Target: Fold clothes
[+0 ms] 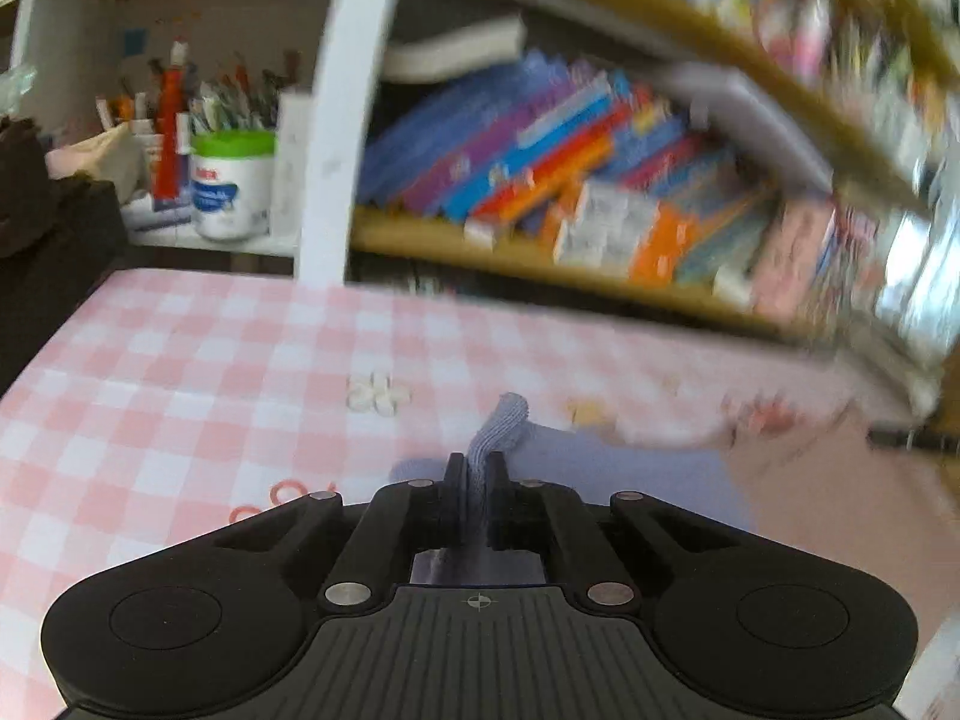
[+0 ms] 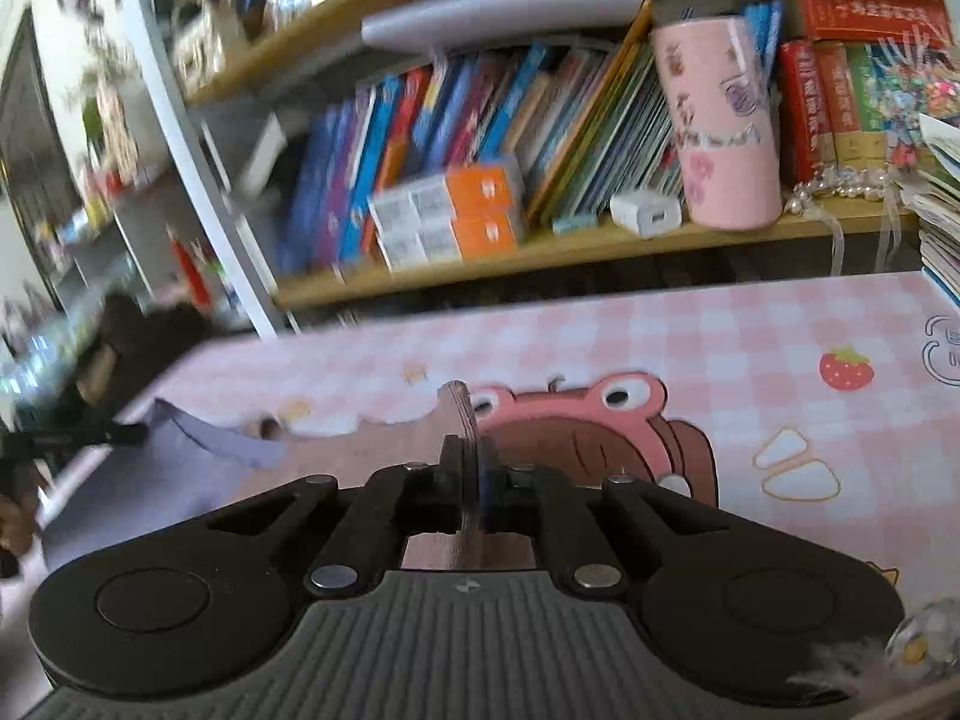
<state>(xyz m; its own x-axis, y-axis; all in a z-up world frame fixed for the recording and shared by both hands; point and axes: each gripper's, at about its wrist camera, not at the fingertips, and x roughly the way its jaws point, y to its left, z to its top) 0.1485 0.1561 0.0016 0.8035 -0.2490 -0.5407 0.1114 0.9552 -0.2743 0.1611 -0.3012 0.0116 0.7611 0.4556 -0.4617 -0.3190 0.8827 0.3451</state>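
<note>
Lavender ribbed fabric garment (image 1: 498, 426) sits pinched at lower centre in both your left gripper (image 1: 477, 474) and right gripper (image 2: 465, 462), jaws fully clamped over the pink checked tablecloth (image 1: 180, 360); lift both edges evenly

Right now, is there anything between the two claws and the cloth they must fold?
No. The left claw is shut on a ribbed edge of the lilac cloth, and the right claw is shut on another thin edge. Nothing visible lies between.
</note>
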